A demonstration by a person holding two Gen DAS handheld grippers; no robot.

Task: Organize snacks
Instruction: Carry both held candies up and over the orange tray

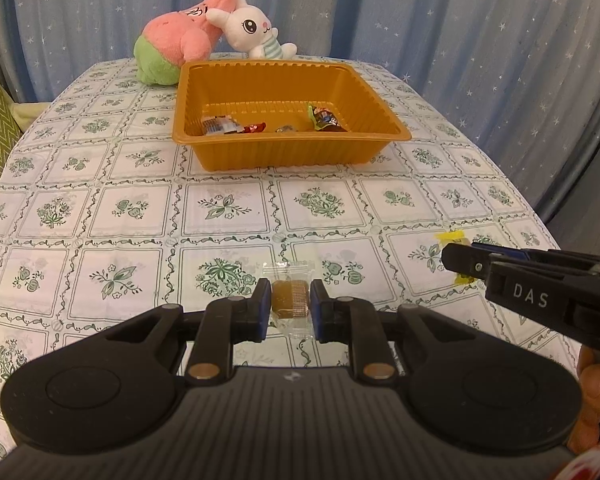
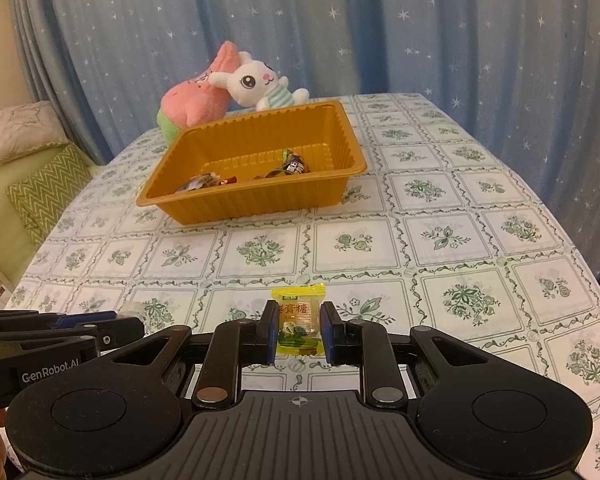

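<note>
An orange tray point(image 1: 228, 150) point(image 2: 204, 206) stands mid-table with several wrapped snacks point(image 1: 324, 118) point(image 2: 292, 166) inside. My left gripper point(image 1: 290, 304) has its fingers pressed on both sides of a clear-wrapped brown candy point(image 1: 290, 300) at table level. My right gripper point(image 2: 299, 328) has its fingers against both sides of a yellow-wrapped candy point(image 2: 299, 320) on the cloth. The right gripper also shows at the right of the left wrist view point(image 1: 466, 260), over the yellow candy point(image 1: 452, 236). The left gripper shows at the lower left of the right wrist view point(image 2: 132, 326).
A pink plush point(image 1: 180, 36) point(image 2: 198, 98) and a white bunny plush point(image 1: 252, 30) point(image 2: 260, 84) sit behind the tray. The table has a floral checked cloth point(image 1: 140, 208) point(image 2: 420, 248). A green sofa with cushions point(image 2: 40, 188) lies left. A blue curtain point(image 2: 340, 20) hangs behind.
</note>
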